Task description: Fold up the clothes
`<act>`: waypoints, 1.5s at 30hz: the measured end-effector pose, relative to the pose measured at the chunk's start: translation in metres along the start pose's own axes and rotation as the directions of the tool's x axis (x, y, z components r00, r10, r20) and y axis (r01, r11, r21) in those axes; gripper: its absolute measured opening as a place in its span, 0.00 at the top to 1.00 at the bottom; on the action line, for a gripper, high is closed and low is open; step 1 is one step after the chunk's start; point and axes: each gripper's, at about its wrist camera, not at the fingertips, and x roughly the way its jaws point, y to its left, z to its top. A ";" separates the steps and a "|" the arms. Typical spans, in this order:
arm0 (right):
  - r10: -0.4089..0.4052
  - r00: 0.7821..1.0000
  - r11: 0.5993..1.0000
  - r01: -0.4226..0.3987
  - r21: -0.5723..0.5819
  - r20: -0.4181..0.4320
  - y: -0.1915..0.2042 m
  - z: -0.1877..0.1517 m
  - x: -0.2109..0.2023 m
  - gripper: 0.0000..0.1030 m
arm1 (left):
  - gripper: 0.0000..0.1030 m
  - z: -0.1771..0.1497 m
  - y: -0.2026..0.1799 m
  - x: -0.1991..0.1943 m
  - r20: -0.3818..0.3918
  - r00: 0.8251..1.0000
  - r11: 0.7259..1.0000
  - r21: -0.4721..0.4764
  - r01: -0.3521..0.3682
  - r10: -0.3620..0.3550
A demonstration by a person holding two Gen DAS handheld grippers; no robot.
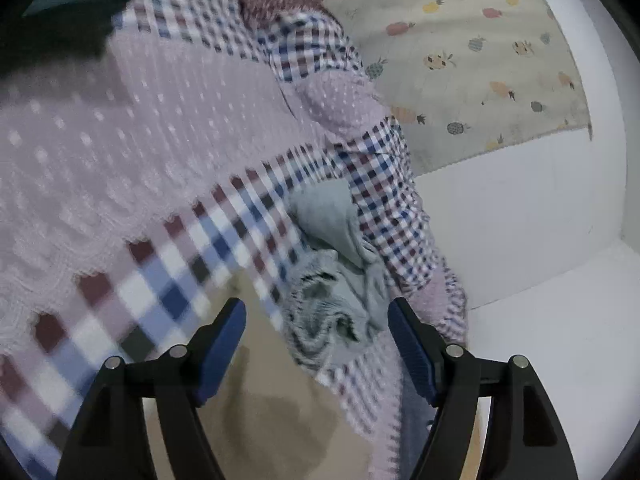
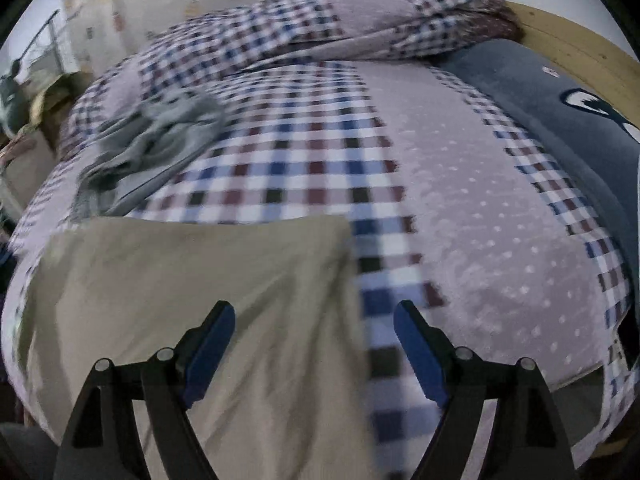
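Left wrist view: the fingers (image 1: 412, 350) of the left gripper (image 1: 316, 344) stand spread wide, with blue pads on black arms and nothing pinched between them. Under and between them lies the beige garment (image 1: 276, 412), flat at the near edge of the bed (image 1: 132, 168). Just beyond the right finger a grey-green garment (image 1: 340, 280) lies crumpled by the bed's right edge. The bed cover is lilac with white dots, bordered by checks in white, blue and dark red; much of it is blurred. Past the bed's right edge is a white floor (image 1: 520, 208), and on it a pale rug (image 1: 480, 60) printed with small pineapples. No writing or label can be read.

Right wrist view: the right gripper (image 2: 314, 344) also has its fingers (image 2: 210, 340) spread apart and holds nothing. The beige garment (image 2: 192, 292) lies folded into a rough rectangle at the near edge of the bed (image 2: 480, 220), under the left finger and the gap between the fingers; the right finger is over the check border. The grey-green garment (image 2: 160, 140) sits bunched toward the far left corner. A rolled quilt (image 2: 340, 24) in the same checks lies along the far edge. At the right edge rests a dark blue-grey cushion (image 2: 560, 112) with a white and dark motif, not legible as writing, and beyond it a pale wooden frame (image 2: 580, 40).
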 end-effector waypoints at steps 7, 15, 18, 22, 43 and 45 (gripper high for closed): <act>0.068 0.996 0.996 -0.070 0.048 0.049 0.027 -0.047 -0.035 0.18 | 0.25 -0.022 0.017 -0.052 0.013 0.995 0.975 0.199 -0.101 0.100; 0.094 0.987 0.996 -0.092 -0.021 0.129 0.083 -0.112 -0.067 0.18 | 0.25 -0.078 0.066 -0.100 -0.031 0.985 0.978 0.128 -0.166 0.171; 0.117 0.984 0.992 -0.109 -0.062 0.136 0.108 -0.133 -0.071 0.18 | 0.25 -0.092 0.087 -0.112 -0.049 0.979 0.977 0.095 -0.190 0.195; 0.146 0.981 0.983 -0.130 -0.126 0.125 0.140 -0.156 -0.076 0.18 | 0.25 -0.103 0.103 -0.127 -0.032 0.972 0.970 0.080 -0.228 0.231; 0.262 0.951 0.949 -0.223 -0.224 0.162 0.197 -0.181 -0.072 0.17 | 0.25 -0.134 0.133 -0.118 -0.055 0.950 0.949 0.087 -0.302 0.307; 0.260 0.950 0.950 -0.219 -0.223 0.172 0.196 -0.181 -0.074 0.17 | 0.25 -0.135 0.132 -0.116 -0.054 0.948 0.946 0.097 -0.308 0.314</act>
